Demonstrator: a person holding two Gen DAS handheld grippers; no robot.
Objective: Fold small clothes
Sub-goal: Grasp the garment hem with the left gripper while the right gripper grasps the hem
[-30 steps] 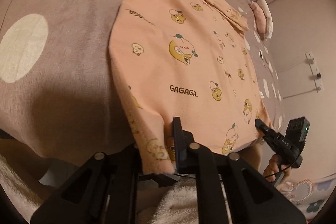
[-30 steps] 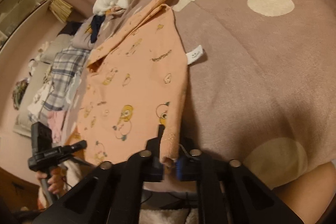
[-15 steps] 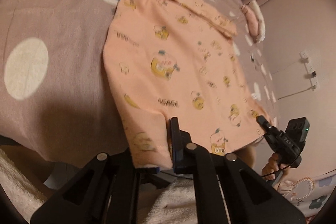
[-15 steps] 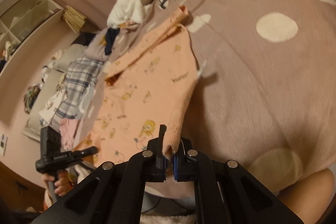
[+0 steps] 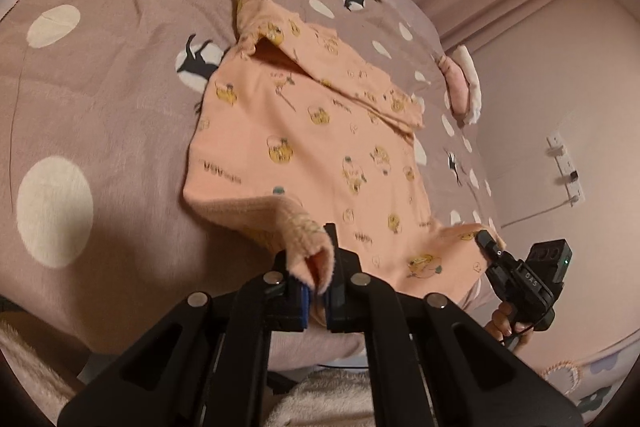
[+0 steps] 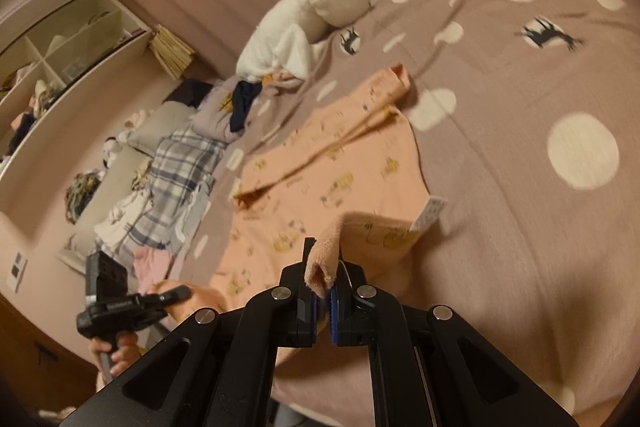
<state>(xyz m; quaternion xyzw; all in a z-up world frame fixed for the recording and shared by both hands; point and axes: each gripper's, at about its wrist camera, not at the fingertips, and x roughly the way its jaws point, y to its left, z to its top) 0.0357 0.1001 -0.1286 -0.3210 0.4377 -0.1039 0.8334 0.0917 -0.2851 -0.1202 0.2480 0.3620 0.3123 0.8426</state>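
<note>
In the left wrist view, we are pinching the near left hem corner of the peach shirt in our left gripper. The jaws are closed down to a narrow slit with a doubled fold of fabric between them. A second ago this hem was hanging flat over the near edge of the bed; now we are lifting it and carrying it toward the far end, so the corner is curling over and showing its fuzzy inner side. The rest of the shirt is lying on the polka-dot bedspread, collar toward the far side, with one sleeve already folded across the chest. At the right we are seeing our right gripper, its tips at the shirt's other near corner.

In the right wrist view, our right gripper is likewise nearly closed on the near right hem corner, which is rolling up between the blue pads. The care label is sticking out at the right edge of the shirt. Our left gripper is showing low at the left, at the far hem corner. A plaid garment is lying farther left.

Both corners are rising together, so we judge the bottom-to-collar fold is under way; keeping the two sides level matters next.
</note>
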